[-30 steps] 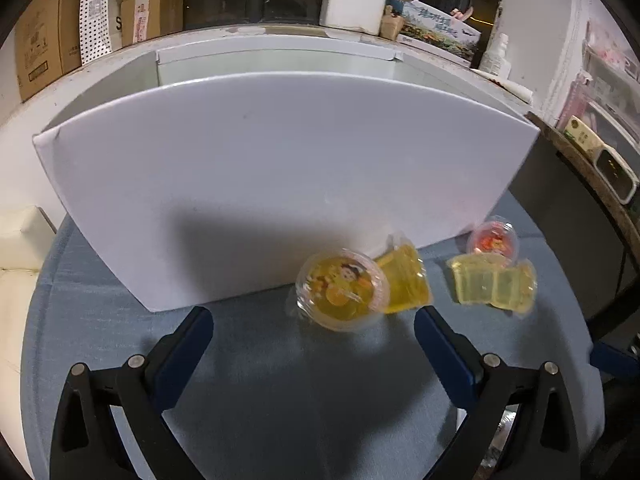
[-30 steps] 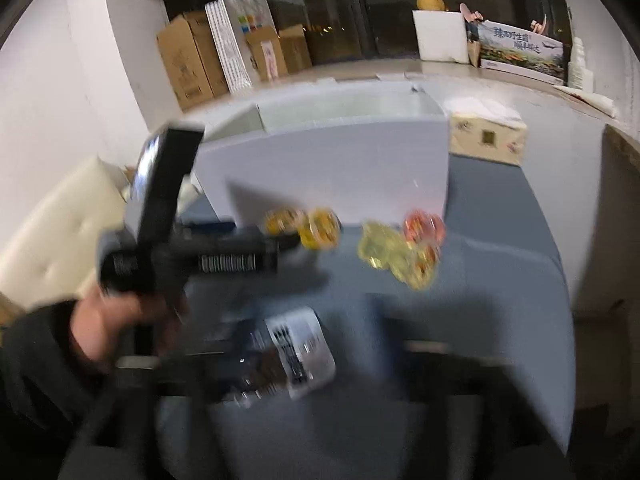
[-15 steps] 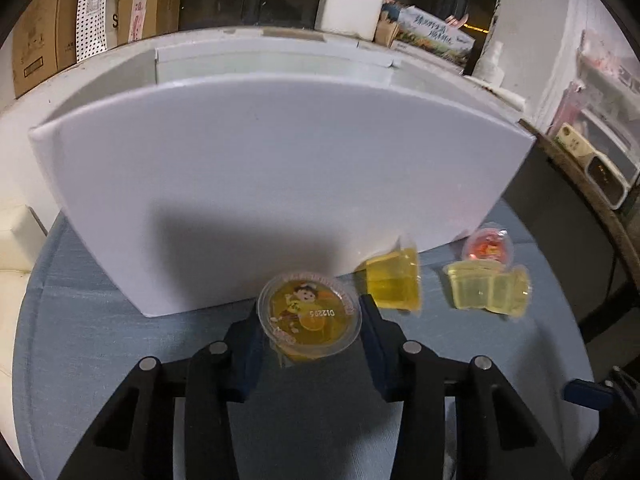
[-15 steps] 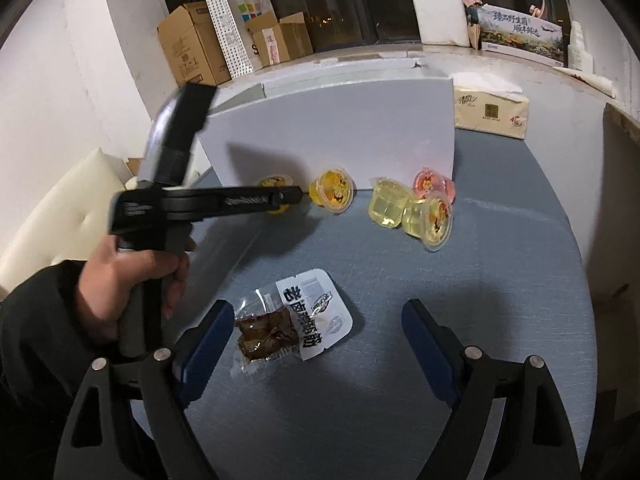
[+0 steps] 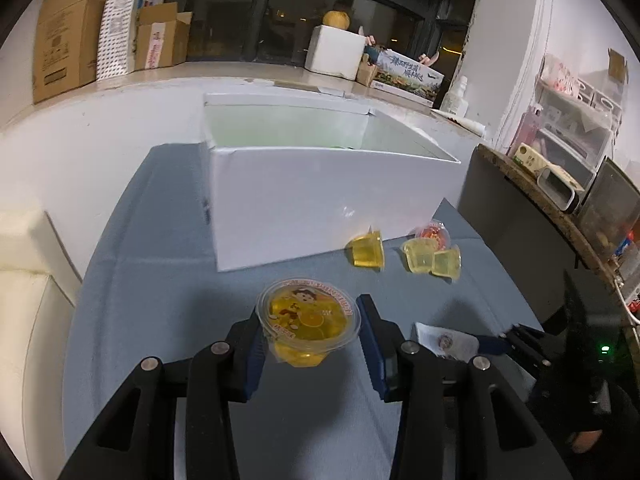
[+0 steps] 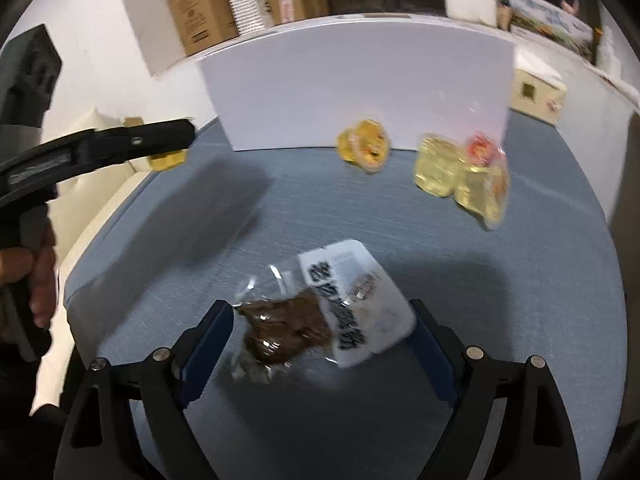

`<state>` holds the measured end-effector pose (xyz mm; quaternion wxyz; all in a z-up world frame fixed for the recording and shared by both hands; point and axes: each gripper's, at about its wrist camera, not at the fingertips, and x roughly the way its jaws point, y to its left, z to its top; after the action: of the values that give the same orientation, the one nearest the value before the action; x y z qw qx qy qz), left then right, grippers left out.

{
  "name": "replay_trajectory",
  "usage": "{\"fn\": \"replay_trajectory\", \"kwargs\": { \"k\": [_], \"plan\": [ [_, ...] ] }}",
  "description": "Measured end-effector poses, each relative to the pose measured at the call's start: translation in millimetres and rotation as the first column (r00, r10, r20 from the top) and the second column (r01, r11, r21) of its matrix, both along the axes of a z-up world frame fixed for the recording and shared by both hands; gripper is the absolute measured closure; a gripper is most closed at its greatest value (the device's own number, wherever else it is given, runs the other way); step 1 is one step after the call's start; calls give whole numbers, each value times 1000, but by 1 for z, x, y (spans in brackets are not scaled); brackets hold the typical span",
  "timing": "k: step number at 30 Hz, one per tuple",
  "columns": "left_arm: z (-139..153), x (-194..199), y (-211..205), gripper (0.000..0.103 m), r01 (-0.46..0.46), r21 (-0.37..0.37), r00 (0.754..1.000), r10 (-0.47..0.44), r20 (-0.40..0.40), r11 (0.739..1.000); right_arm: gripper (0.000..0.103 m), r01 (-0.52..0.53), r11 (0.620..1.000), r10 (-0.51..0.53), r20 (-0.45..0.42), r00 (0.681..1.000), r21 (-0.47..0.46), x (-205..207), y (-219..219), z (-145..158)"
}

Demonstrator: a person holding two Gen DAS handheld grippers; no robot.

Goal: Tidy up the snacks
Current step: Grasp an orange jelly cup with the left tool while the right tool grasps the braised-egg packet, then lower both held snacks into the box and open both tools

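My left gripper (image 5: 308, 334) is shut on an orange jelly cup (image 5: 308, 322) with a cartoon lid, lifted above the blue tablecloth (image 5: 160, 320). Behind it stands an open white box (image 5: 320, 196). A second orange jelly cup (image 5: 366, 252), two pale yellow ones (image 5: 432, 258) and a red-lidded one (image 5: 432, 234) lie by the box's front right corner. My right gripper (image 6: 322, 340) is open, low over a clear snack packet (image 6: 320, 312) with brown pieces and a white label, which lies between its fingers (image 6: 208, 340). The left gripper (image 6: 120, 148) with its cup also shows in the right wrist view.
A cream cushion (image 5: 24, 264) lies off the table's left edge. A dark chair and a cluttered shelf (image 5: 560, 184) stand to the right. Cardboard boxes (image 5: 68, 32) sit on the ledge behind. A tissue box (image 6: 536, 92) rests beside the white box.
The left gripper closed on the orange jelly cup, then lifted it and drew back from the box. The right gripper came down over the snack packet, still open.
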<state>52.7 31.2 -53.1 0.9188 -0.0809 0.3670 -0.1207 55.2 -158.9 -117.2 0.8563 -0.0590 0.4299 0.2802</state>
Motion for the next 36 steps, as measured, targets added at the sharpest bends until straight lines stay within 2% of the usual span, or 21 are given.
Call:
{"fn": "replay_trajectory", "kwargs": {
  "k": [2, 4, 5, 10, 15, 18, 22, 27, 30, 33, 36],
  "plan": [
    [-2, -4, 3, 56, -10, -4, 1000, 10, -3, 1000, 13, -40, 999, 41, 47, 998, -20, -6, 9, -3],
    [-7, -12, 9, 56, -13, -17, 1000, 13, -11, 1000, 19, -55, 998, 55, 43, 998, 4, -6, 10, -2],
    [-9, -11, 9, 56, -14, -27, 1000, 14, -17, 1000, 39, -57, 998, 56, 36, 998, 20, -5, 9, 0],
    [-11, -13, 11, 56, -13, -32, 1000, 12, -19, 999, 42, -58, 997, 57, 29, 998, 41, -6, 5, 1],
    [-5, -13, 11, 56, -6, -33, 1000, 6, -8, 999, 42, -39, 995, 34, 61, 998, 94, -5, -11, 20],
    [7, -14, 9, 56, 7, -37, 1000, -7, 11, 999, 42, -22, 991, 10, 93, 996, 131, -7, -15, 43],
    [40, -7, 5, 56, 31, -34, 997, -29, 72, 999, 42, -13, 985, -15, 161, 987, 174, 5, -25, 85],
    [99, 24, 5, 56, 42, -37, 982, -34, 185, 998, 42, -3, 976, -55, 261, 964, 217, 43, -29, 151],
    [119, 58, 7, 56, 30, -30, 979, -23, 200, 999, 42, 1, 975, -63, 275, 959, 221, 85, -21, 178],
    [119, 104, 7, 56, 6, 1, 986, -6, 167, 1000, 42, 16, 975, -71, 240, 968, 223, 126, -10, 185],
    [103, 139, 9, 55, -13, 16, 994, 11, 108, 1000, 40, 37, 981, -72, 178, 981, 193, 165, 2, 176]
  ]
}}
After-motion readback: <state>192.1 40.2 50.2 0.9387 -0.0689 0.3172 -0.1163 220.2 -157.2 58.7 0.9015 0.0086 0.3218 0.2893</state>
